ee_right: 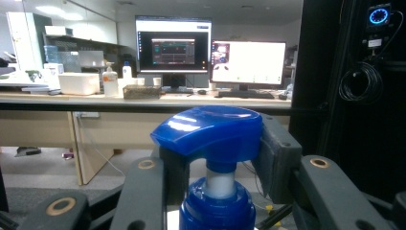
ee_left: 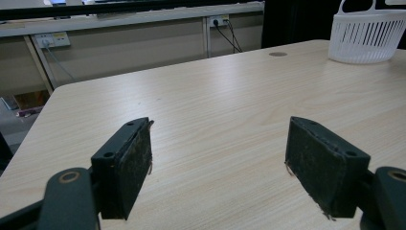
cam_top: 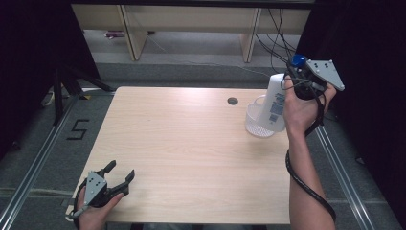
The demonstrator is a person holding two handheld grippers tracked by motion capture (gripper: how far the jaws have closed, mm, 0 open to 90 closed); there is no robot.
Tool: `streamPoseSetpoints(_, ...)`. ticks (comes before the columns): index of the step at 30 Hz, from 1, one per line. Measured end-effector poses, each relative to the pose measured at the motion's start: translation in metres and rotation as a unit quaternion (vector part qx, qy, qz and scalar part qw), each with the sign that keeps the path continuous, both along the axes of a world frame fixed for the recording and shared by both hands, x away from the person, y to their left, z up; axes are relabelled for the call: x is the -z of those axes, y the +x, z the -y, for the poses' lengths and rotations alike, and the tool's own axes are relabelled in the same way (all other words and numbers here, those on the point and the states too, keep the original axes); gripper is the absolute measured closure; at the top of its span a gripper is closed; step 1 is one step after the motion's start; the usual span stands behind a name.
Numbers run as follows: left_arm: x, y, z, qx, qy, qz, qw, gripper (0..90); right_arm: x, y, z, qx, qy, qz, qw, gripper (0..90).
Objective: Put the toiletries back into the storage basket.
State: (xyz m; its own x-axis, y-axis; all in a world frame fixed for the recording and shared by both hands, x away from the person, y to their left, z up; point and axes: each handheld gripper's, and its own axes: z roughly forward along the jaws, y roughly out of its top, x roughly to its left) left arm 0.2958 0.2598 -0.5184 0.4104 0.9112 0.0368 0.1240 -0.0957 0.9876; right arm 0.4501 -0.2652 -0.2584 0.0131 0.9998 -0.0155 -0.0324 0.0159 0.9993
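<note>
One bottle [cam_top: 276, 101], one basket [cam_top: 257, 125] and two grippers are in view. The bottle is white with a blue pump top and a label. The right gripper [cam_top: 298, 76] pinches its pump top, holding the bottle below its jaws, over the basket. The left gripper [cam_top: 120, 173] rests spread, well apart from it.

The basket [cam_top: 258, 122] sits on the table [cam_top: 191, 153] at the right of the high view. The bottle [cam_top: 276, 103] hangs just above it, in the right gripper [cam_top: 298, 76]. The left gripper [cam_top: 112, 182] is at the lower left, well apart.
</note>
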Motion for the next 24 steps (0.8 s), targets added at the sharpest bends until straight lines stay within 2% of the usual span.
streamPoseSetpoints(4, 0.001, 0.001, 0.0, 0.0, -0.003, 0.005, 1.0, 23.7, -0.002, 0.003, 0.0, 0.003, 0.001, 0.002, 1.0, 60.5)
streamPoseSetpoints(6, 0.0, -0.001, 0.0, -0.001, 0.002, -0.003, 1.0, 23.7, -0.003, 0.004, 0.0, 0.003, -0.001, 0.003, 1.0, 60.5)
streamPoseSetpoints(8, 0.001, 0.001, 0.0, -0.001, -0.002, 0.005, 1.0, 23.7, -0.004, 0.005, 0.0, 0.003, 0.0, 0.0, 1.0, 60.4)
streamPoseSetpoints(11, 0.0, 0.0, -0.001, -0.001, 0.002, -0.002, 1.0, 23.7, -0.006, 0.008, 0.001, 0.004, -0.002, 0.003, 1.0, 60.4)
streamPoseSetpoints(24, 0.0, -0.001, -0.001, -0.003, 0.001, -0.003, 1.0, 23.7, -0.009, 0.02, 0.0, 0.003, 0.005, 0.002, 1.0, 60.5)
